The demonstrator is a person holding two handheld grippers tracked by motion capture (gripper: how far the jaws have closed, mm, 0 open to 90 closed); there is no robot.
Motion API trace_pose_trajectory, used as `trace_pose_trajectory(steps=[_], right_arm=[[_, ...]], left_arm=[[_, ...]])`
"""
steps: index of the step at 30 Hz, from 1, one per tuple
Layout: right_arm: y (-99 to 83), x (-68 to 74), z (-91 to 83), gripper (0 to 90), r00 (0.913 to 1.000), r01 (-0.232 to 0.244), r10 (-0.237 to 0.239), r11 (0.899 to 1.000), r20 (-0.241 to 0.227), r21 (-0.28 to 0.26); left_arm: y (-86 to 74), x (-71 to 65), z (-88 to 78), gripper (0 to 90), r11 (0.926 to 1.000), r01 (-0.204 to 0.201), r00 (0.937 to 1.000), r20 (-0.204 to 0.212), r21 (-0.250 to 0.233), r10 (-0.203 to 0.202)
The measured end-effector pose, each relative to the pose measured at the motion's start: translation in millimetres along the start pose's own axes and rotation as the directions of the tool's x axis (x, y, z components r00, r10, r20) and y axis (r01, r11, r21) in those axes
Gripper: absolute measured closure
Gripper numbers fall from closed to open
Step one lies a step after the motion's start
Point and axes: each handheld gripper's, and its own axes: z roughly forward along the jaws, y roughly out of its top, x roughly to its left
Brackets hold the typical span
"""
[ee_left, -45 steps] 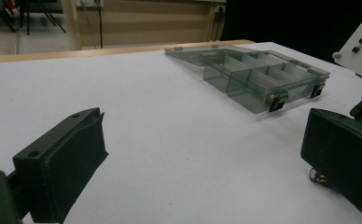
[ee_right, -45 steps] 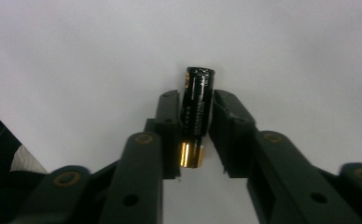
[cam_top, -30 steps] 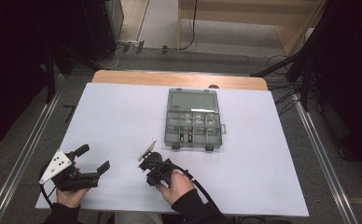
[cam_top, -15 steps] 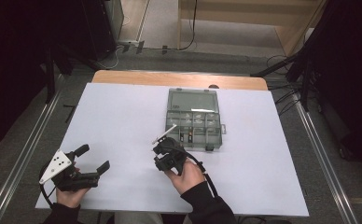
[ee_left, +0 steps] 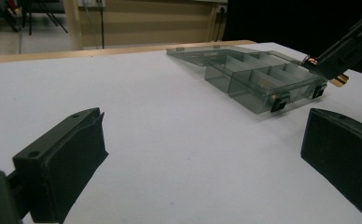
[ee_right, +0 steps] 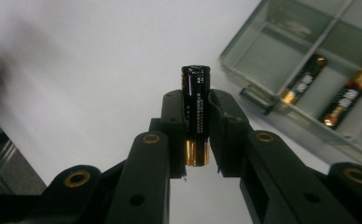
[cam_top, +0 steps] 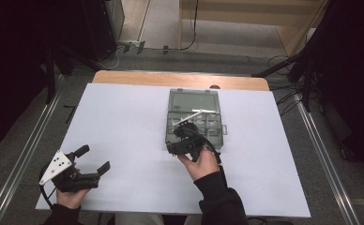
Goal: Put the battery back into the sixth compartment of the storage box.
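Right gripper view gives us the right hand-held gripper (ee_right: 197,135) pinching one smooth black-and-gold cylindrical battery (ee_right: 196,109) above the white tabletop (ee_right: 76,70), beside a translucent grey plastic organizer box (ee_right: 244,70) holding two batteries (ee_right: 305,79). We see the left hand-held gripper (ee_left: 202,154) spread, matte black.

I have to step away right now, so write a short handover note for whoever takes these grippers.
Right gripper: shut on a battery, held at the near edge of the open organiser box.
Left gripper: open, holding nothing, resting at the near left of the white table.
Done: two batteries already lie in box compartments.
Left: lower the held battery into a compartment, probably an unfilled one, and release. I see no loose batteries on the table.
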Motion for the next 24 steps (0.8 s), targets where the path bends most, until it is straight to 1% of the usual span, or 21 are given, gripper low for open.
trace_pose_trajectory(steps=[1,4,8,12,15,16,18,19,22,24], right_arm=[[0.5,-2.9,-1.6,77.5,1.0,-0.007,0.007,1.0,0.0,-0.009],[1.9,-15.0,-7.5,77.5,0.9988,-0.049,0.048,0.998,-0.009,-0.039],[3.2,-31.3,-12.6,77.5,0.9952,-0.097,0.096,0.993,-0.017,-0.06],[4.2,-42.0,-13.5,77.4,0.9906,-0.135,0.133,0.988,-0.031,-0.071],[4.6,-51.6,-13.0,77.4,0.9827,-0.18,0.175,0.98,-0.06,-0.087],[4.6,-56.0,-12.4,77.4,0.9777,-0.203,0.196,0.974,-0.075,-0.099],[5.5,-65.8,-10.7,77.5,0.9642,-0.257,0.247,0.961,-0.095,-0.104],[5.9,-69.1,-10.0,77.5,0.9607,-0.27,0.26,0.957,-0.097,-0.107],[6.8,-79.4,-7.5,77.4,0.9463,-0.317,0.305,0.941,-0.107,-0.119],[7.8,-83.7,-5.2,77.4,0.9368,-0.343,0.33,0.932,-0.117,-0.12]], left_arm=[[0.0,0.1,0.0,0.0,1.0,0.0,1.0,0.0,0.001,0.0],[0.0,0.5,-0.1,0.0,1.0,-0.001,1.0,0.001,0.002,0.001],[-0.1,0.5,0.1,0.0,1.0,0.0,1.0,0.001,0.002,0.0],[-0.1,0.4,0.1,0.0,1.0,0.0,1.0,0.002,0.001,0.0],[0.0,0.5,-0.1,0.0,1.0,0.003,1.0,0.002,0.0,-0.003],[0.0,0.7,-0.2,0.0,1.0,0.006,1.0,0.003,-0.001,-0.006],[-0.2,1.2,-0.5,0.0,0.9999,0.011,0.9999,0.003,-0.004,-0.011],[-0.3,1.6,-0.7,0.0,0.9999,0.015,0.9999,0.005,-0.006,-0.015],[-0.3,2.3,-0.7,0.0,0.9998,0.017,0.9999,0.003,-0.004,-0.017],[-0.4,2.0,-0.1,0.0,0.9998,0.017,0.9998,0.005,-0.001,-0.017]])
